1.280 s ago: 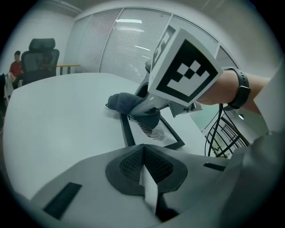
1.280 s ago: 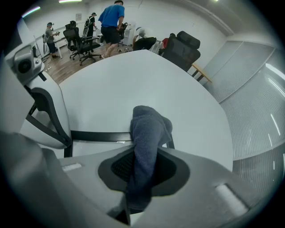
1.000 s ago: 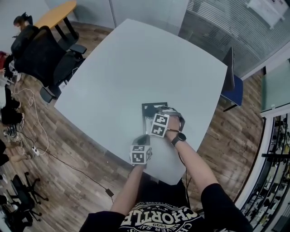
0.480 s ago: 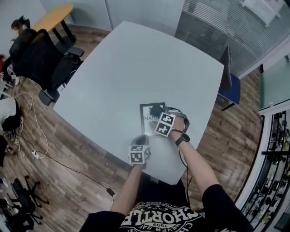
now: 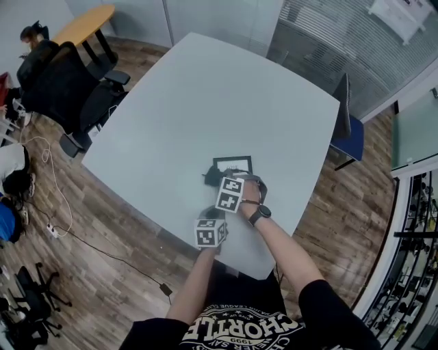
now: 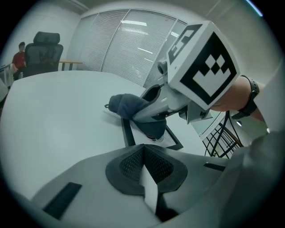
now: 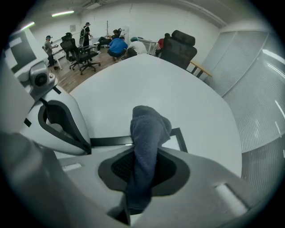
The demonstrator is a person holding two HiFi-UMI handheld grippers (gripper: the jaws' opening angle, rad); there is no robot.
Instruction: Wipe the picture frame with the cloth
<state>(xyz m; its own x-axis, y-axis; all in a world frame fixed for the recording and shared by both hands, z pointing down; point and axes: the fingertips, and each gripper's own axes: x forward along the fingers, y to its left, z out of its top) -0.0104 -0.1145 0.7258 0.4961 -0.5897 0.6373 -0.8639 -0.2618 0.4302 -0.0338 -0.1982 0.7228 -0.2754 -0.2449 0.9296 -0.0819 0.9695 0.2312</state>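
Note:
A black-edged picture frame (image 5: pixel 234 165) lies flat on the white table (image 5: pixel 198 96), near its front edge. My right gripper (image 5: pixel 215 179) is shut on a dark blue cloth (image 5: pixel 211 176), which presses on the frame's left edge. In the right gripper view the cloth (image 7: pixel 149 129) hangs out of the gripper (image 7: pixel 144 165) over the frame (image 7: pixel 180 137). My left gripper (image 5: pixel 213 213) sits just in front of the frame, jaws shut with nothing seen in them. From the left gripper (image 6: pixel 143 153) view, the cloth (image 6: pixel 127 106) and frame (image 6: pixel 128 134) lie straight ahead.
A black office chair (image 5: pixel 61 82) stands off the table's left side and a blue-seated chair (image 5: pixel 349 126) at its right. An orange table (image 5: pixel 85 20) is at the far left. Several people and chairs (image 7: pixel 84 44) are across the room.
My right gripper has swept the cloth leftward and a little nearer across the frame, from its upper middle to its left edge. The left gripper has stayed put.

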